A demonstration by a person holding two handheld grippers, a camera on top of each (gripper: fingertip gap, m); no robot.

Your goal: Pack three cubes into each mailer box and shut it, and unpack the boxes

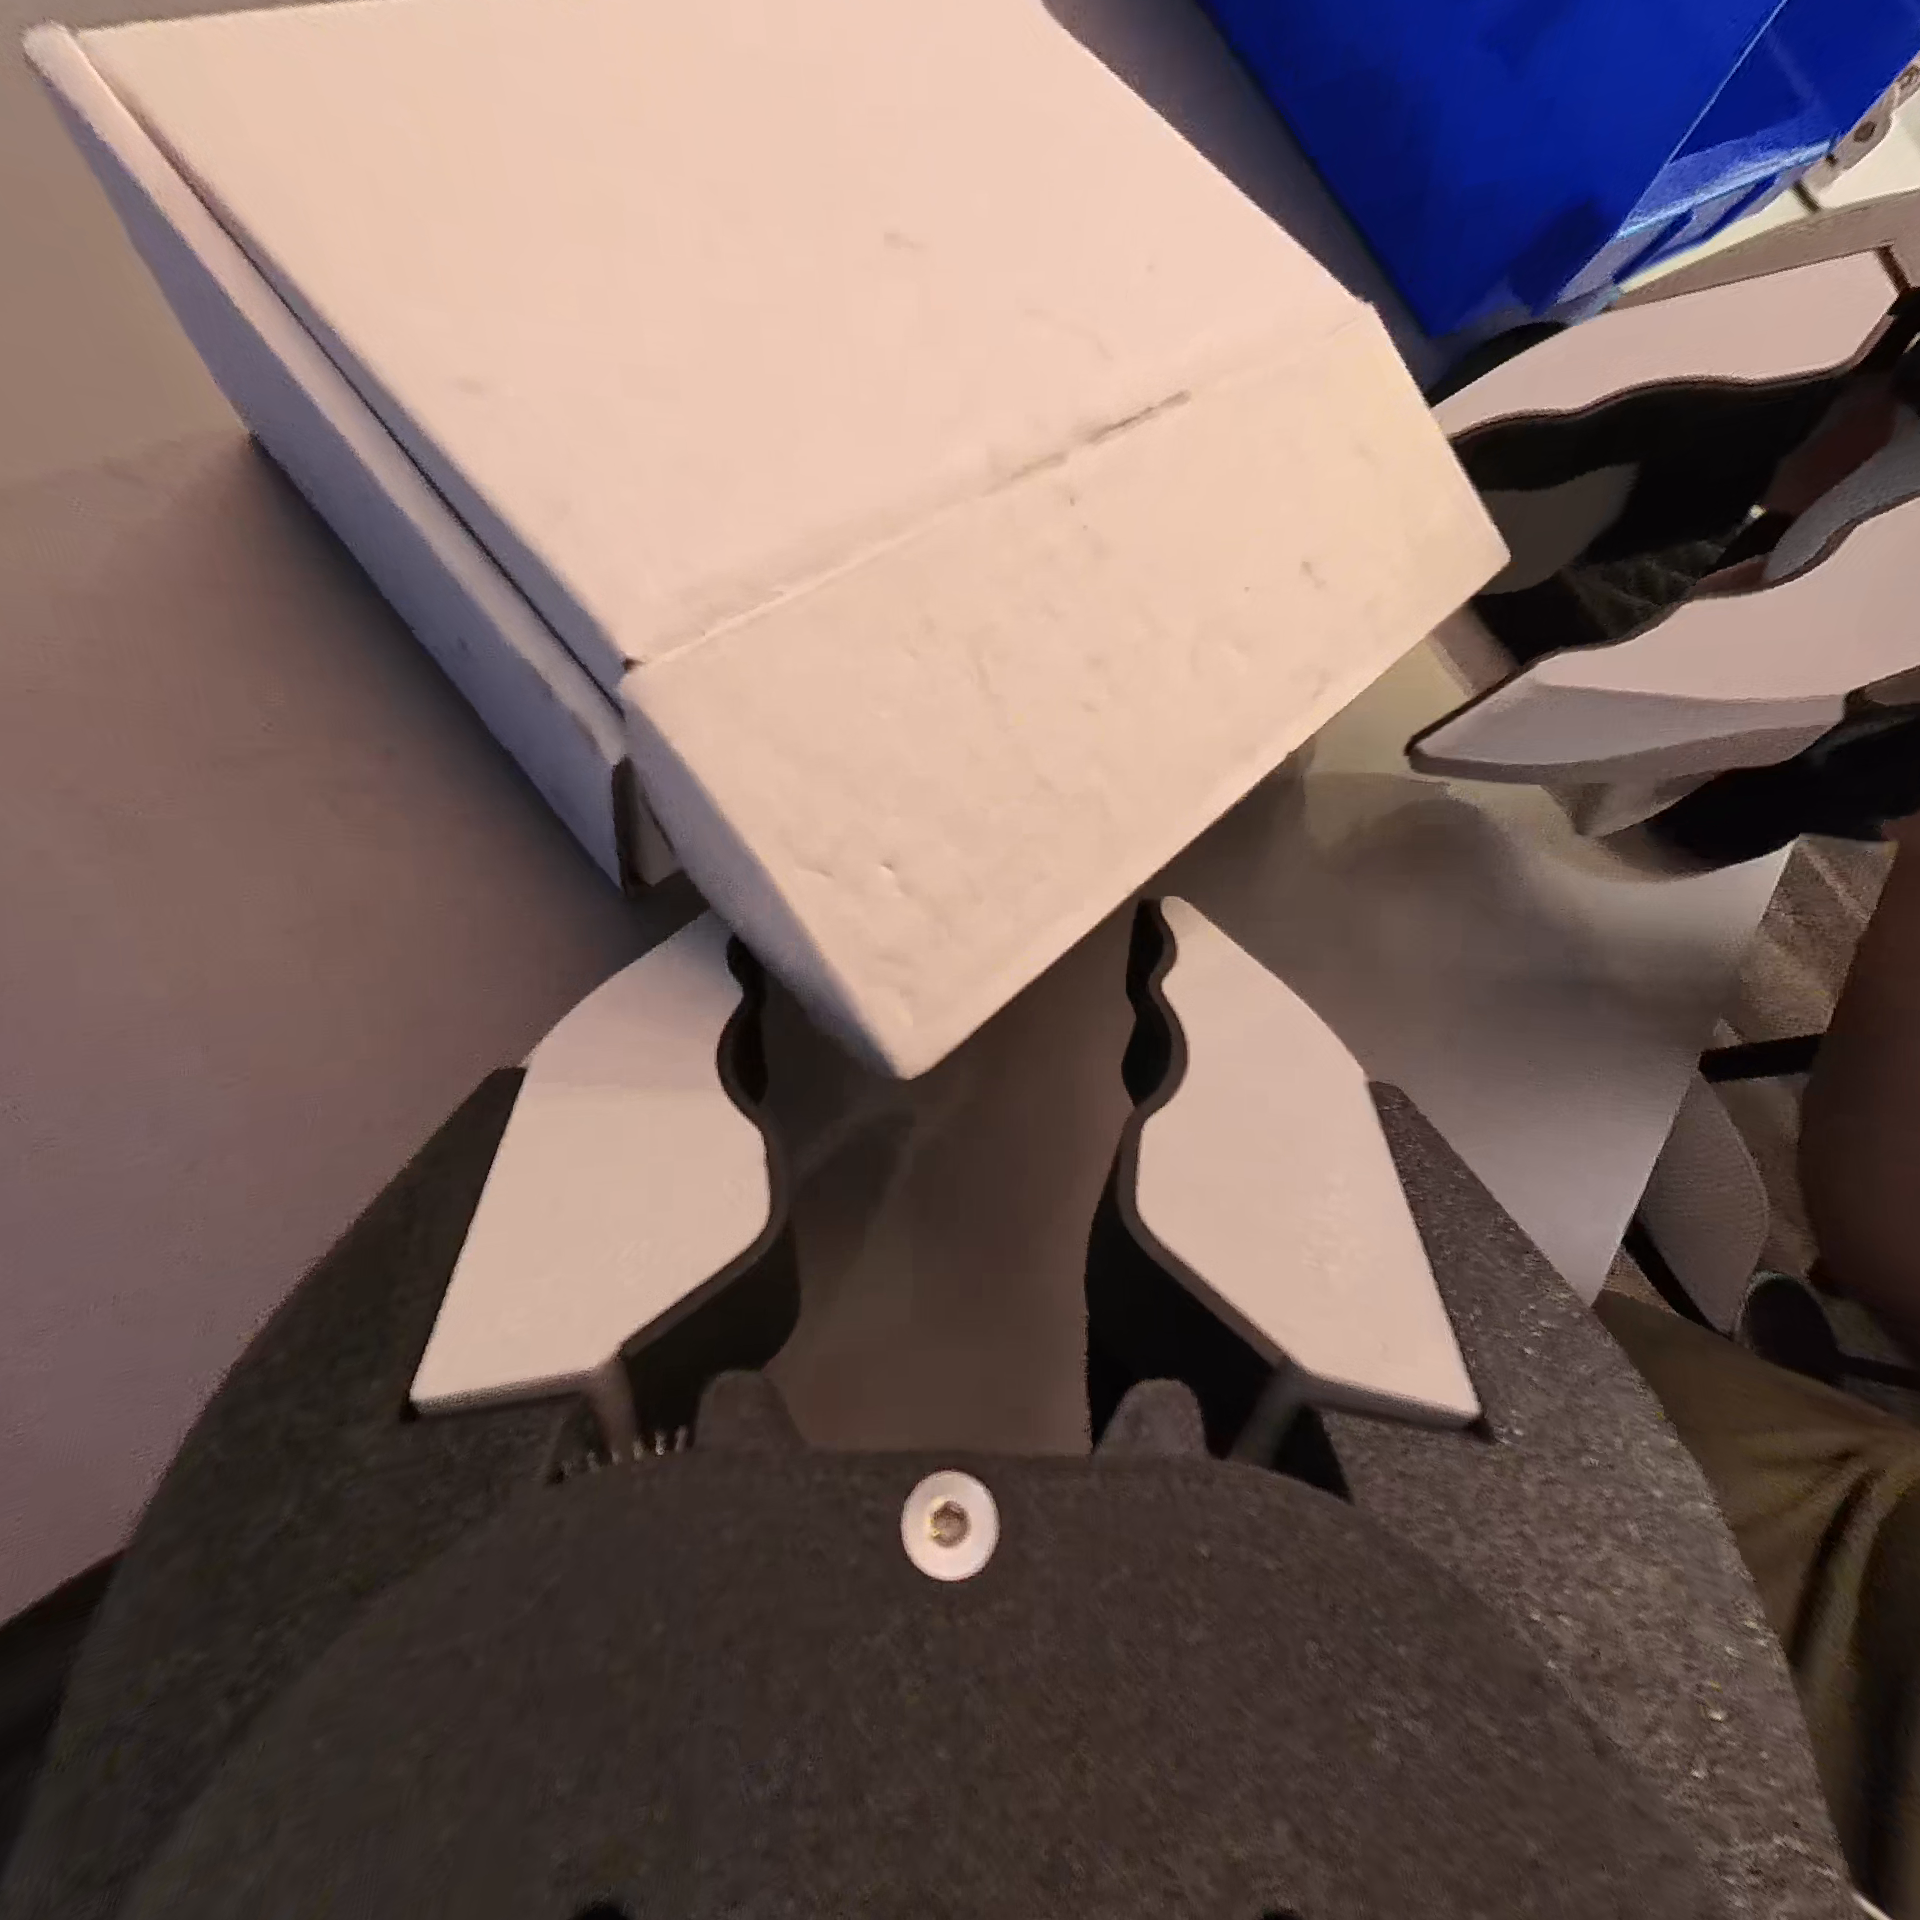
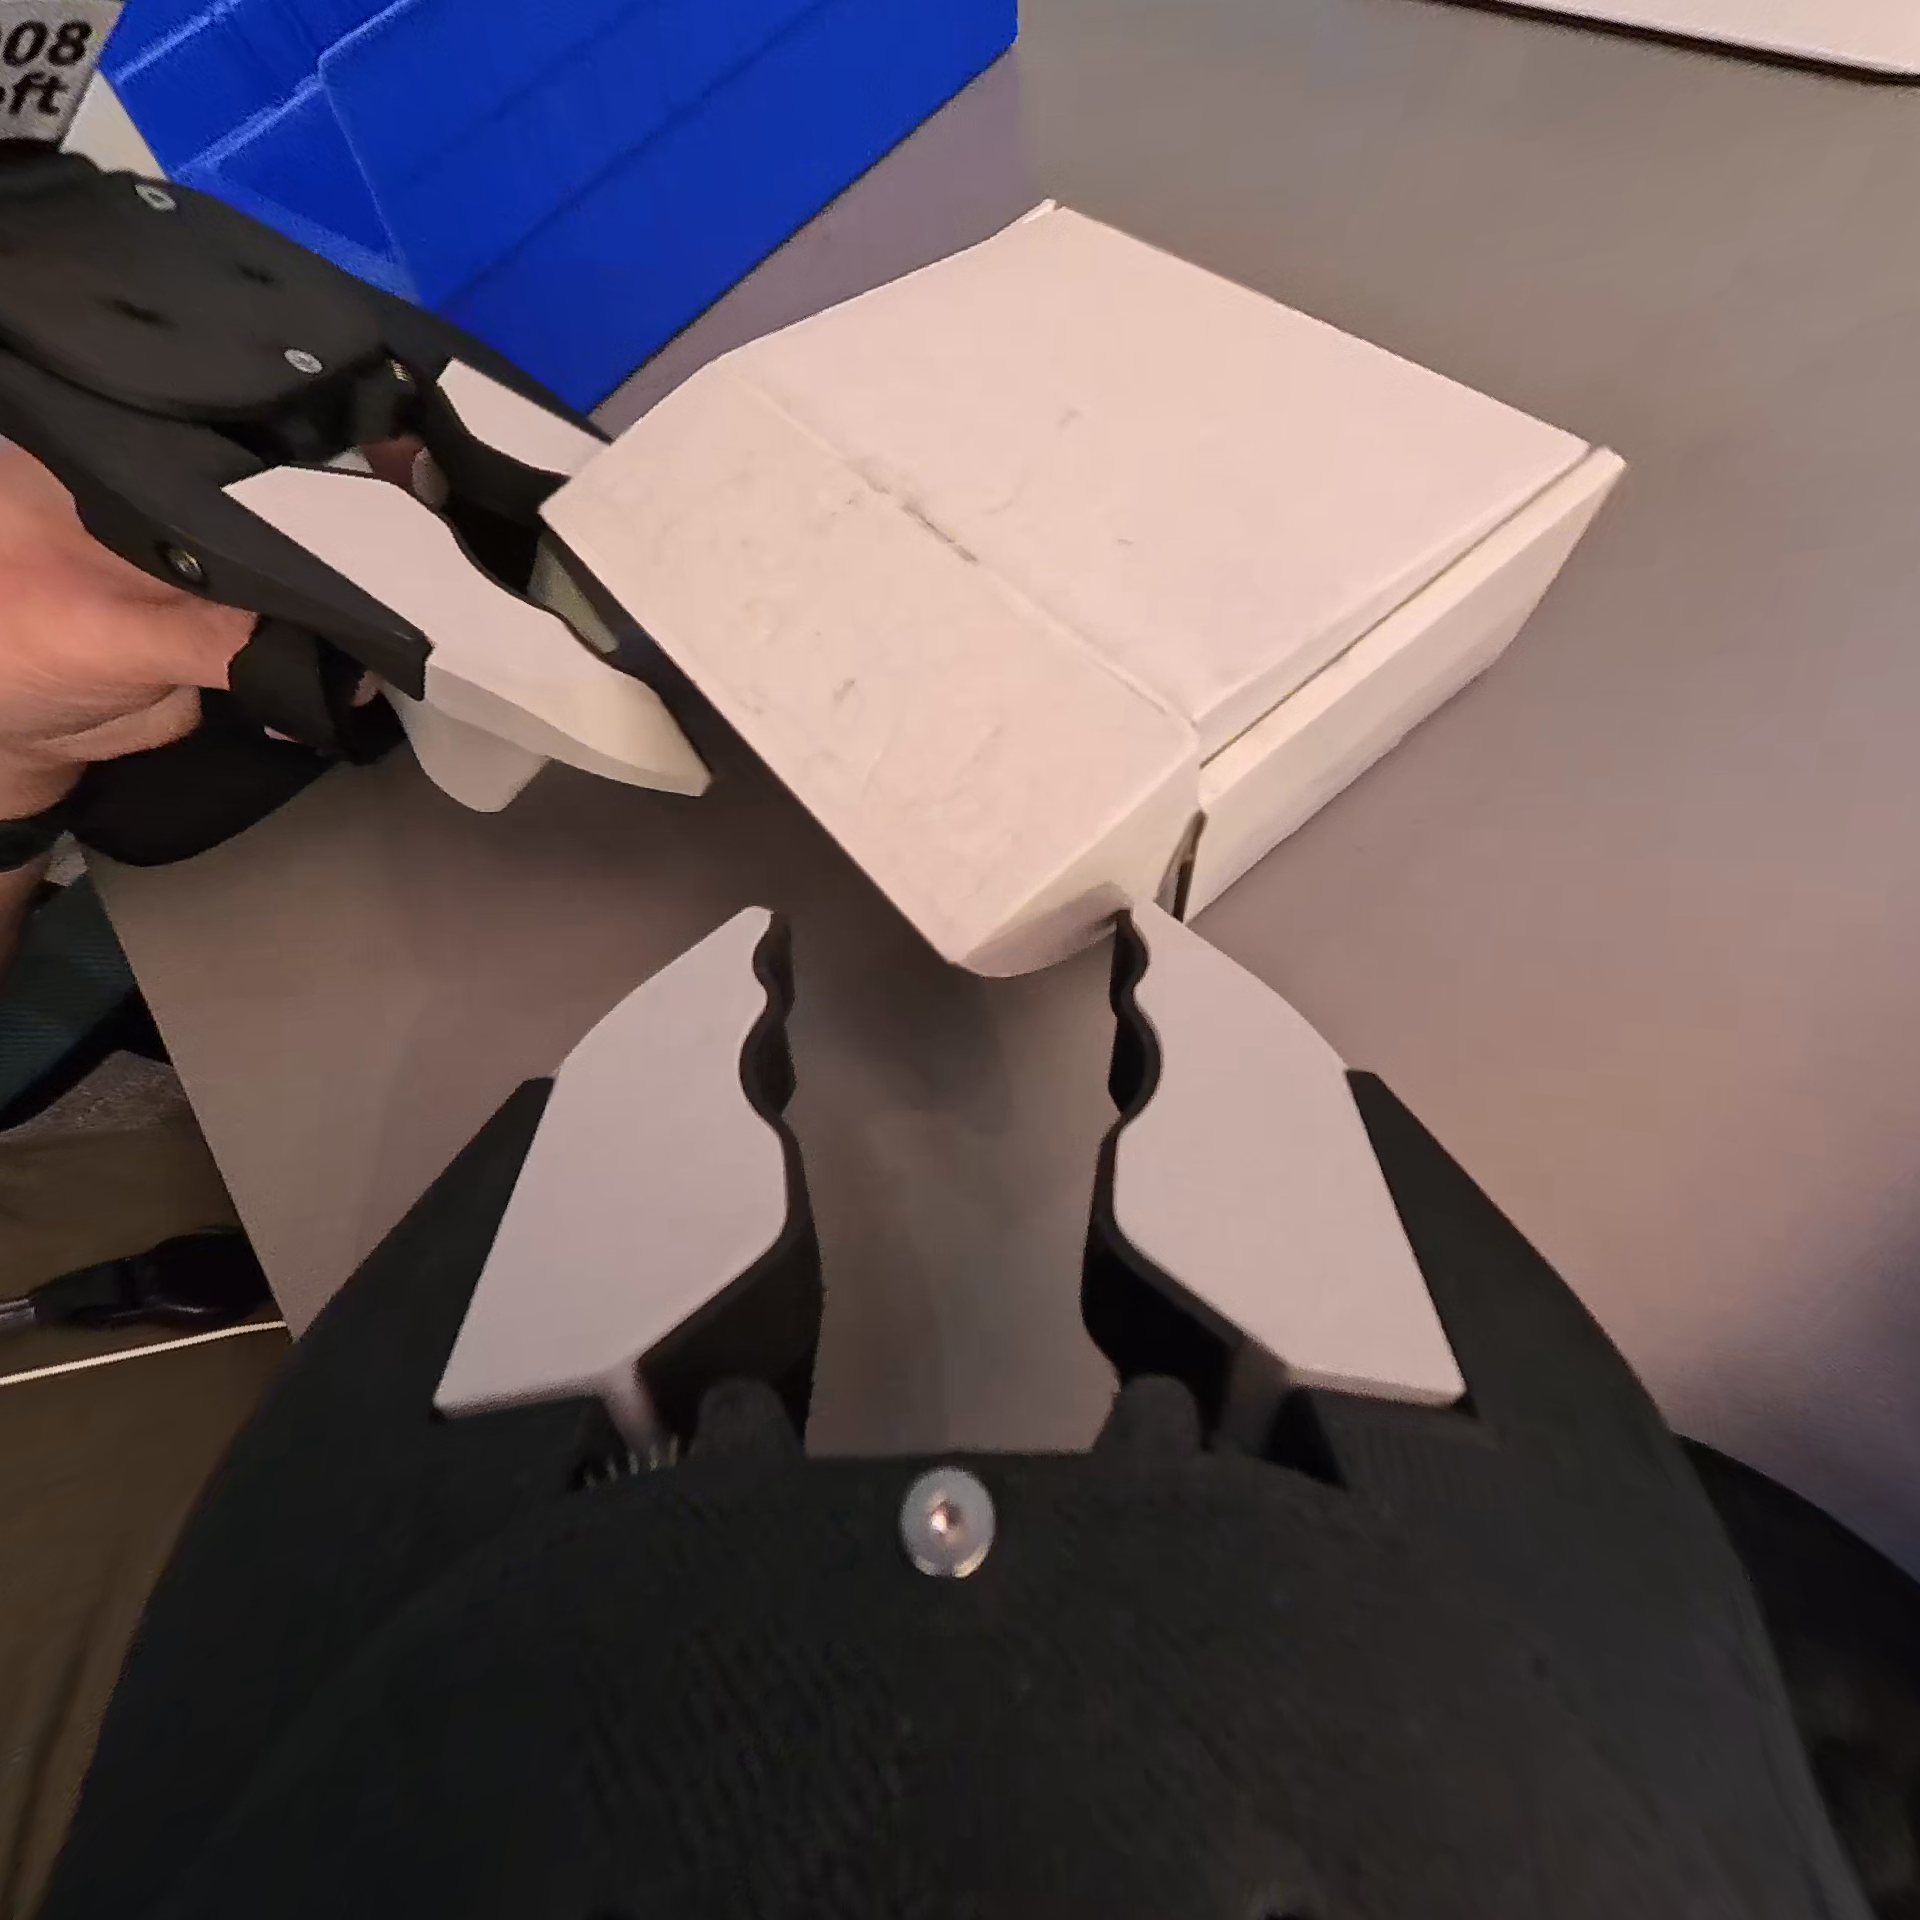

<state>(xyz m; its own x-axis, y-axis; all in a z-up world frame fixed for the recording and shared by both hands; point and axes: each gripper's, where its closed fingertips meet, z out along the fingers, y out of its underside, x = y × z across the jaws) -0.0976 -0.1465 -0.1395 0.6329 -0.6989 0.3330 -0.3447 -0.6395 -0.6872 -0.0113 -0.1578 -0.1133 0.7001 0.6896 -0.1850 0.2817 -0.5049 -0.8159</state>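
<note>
A white mailer box (image 1: 675,312) lies on the grey table (image 1: 208,935), lid down. Its front flap (image 1: 1039,675) sticks out untucked and slopes toward me. My left gripper (image 1: 940,925) is open, with one corner of the flap between its fingers. My right gripper (image 2: 951,925) is open too, with the flap's (image 2: 883,675) other corner between its fingertips, and it shows at the right of the left wrist view (image 1: 1444,582). The box (image 2: 1195,468) and the left gripper (image 2: 644,613) show in the right wrist view. No cubes are in view.
A blue plastic bin (image 1: 1507,135) stands behind the box, also in the right wrist view (image 2: 571,135). A hand (image 2: 83,644) holds the left gripper. The table's (image 2: 1558,1039) near edge runs just behind both grippers.
</note>
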